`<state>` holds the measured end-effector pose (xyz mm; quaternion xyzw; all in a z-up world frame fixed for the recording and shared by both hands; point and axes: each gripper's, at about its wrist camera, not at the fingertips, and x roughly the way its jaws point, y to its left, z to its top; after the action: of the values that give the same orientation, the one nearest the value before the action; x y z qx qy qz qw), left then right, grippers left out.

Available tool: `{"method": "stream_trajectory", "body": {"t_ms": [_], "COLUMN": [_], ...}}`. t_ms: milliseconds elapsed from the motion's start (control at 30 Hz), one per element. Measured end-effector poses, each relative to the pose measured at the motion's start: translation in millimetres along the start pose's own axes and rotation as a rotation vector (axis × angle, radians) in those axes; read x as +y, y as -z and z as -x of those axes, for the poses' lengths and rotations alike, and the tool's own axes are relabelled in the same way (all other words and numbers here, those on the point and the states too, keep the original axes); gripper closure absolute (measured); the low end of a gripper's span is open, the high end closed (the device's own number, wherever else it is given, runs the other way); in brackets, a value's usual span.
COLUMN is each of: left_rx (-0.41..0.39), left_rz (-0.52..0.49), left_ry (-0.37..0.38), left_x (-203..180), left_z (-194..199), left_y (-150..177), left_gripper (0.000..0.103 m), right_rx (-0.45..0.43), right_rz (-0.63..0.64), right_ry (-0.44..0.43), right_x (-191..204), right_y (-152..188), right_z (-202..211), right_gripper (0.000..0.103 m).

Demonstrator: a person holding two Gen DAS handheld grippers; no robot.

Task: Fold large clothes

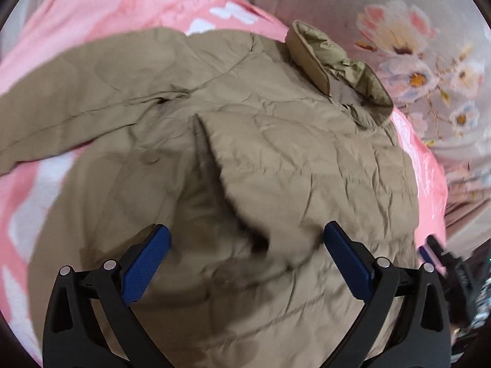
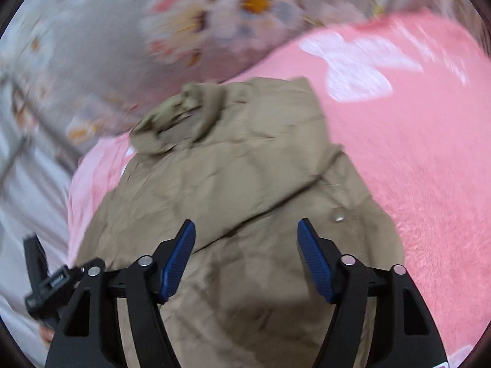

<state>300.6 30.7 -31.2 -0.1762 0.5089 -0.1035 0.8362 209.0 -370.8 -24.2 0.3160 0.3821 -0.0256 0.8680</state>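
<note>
khaki jacket lies on the pink blanket, collar toward the floral bedding, one panel already lapped across the body. left gripper and right gripper both hang spread wide above it, holding nothing. you pinch the loose flap edge low and pull it flat. right view is blurred, so the snap side probably needs smoothing first.

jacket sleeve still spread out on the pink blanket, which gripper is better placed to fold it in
Left, probably. The spread sleeve of the jacket shows only in the left wrist view, on the left gripper's side. The right gripper, jaws also open, faces the collar.
</note>
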Motion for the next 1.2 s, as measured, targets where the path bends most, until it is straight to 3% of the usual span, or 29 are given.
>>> {"method": "stream_trajectory", "body": {"t_ms": [67,133,167,200,233,333,433,500,567,633,767,867,1000,1033,1100,1200], "left_rx": [0.002,0.001,-0.008,-0.041,-0.065,-0.160,-0.297,-0.274,-0.181,-0.157,-0.211,-0.230,-0.259,-0.264,-0.275,-0.288], "left_rz": [0.020,0.007,-0.002,-0.033,-0.048,-0.115,-0.218,-0.250,-0.268,-0.289,-0.341,-0.340,-0.334,-0.329,-0.320,-0.317], "left_ry": [0.039,0.030,0.018,-0.003,-0.001,-0.016,-0.134,-0.185,-0.234,-0.271,-0.337,-0.339,-0.341,-0.343,-0.350,-0.374], "left_x": [-4,-12,-15,-22,-25,-38,-50,-48,-41,-35,-41,-41,-40,-40,-39,-39], "left_z": [-6,-9,-8,-6,-3,17,35,19,-19,-43,-49,-50,-51,-51,-50,-48], "left_y": [-12,-22,-26,-35,-40,-53,-53,-52,-45,-34,-22,-18,-14,-13,-13,-11], "left_gripper": [0.015,0.057,0.067,0.091,0.094,0.097,0.097,0.097,0.097,0.096,0.096,0.095,0.092,0.090,0.086,0.079], "right_rx": [0.015,0.027,0.029,0.025,0.017,-0.108,-0.203,-0.146,-0.062,-0.001,-0.005,-0.006,-0.023,-0.055,-0.120,-0.124], "right_rz": [-0.074,-0.138,-0.154,-0.170,-0.168,-0.035,0.142,0.188,0.174,0.148,0.191,0.204,0.163,0.169,0.232,0.343], "right_ry": [-0.037,-0.073,-0.071,-0.079,-0.091,-0.096,-0.048,0.051,0.129,0.137,0.183,0.189,0.237,0.252,0.238,0.176], "right_x": [-16,-28,-29,-31,-27,10,47,50,40,28,35,36,32,38,64,110], "right_y": [-11,-22,-26,-33,-38,-46,-37,-33,-26,-16,-13,-11,1,7,15,21], "right_z": [-14,-30,-35,-41,-43,-18,-1,-24,-51,-71,-76,-74,-41,-26,-4,-2], "right_gripper": [0.050,0.071,0.077,0.094,0.098,0.099,0.099,0.099,0.099,0.099,0.099,0.096,0.087,0.082,0.082,0.082]}}
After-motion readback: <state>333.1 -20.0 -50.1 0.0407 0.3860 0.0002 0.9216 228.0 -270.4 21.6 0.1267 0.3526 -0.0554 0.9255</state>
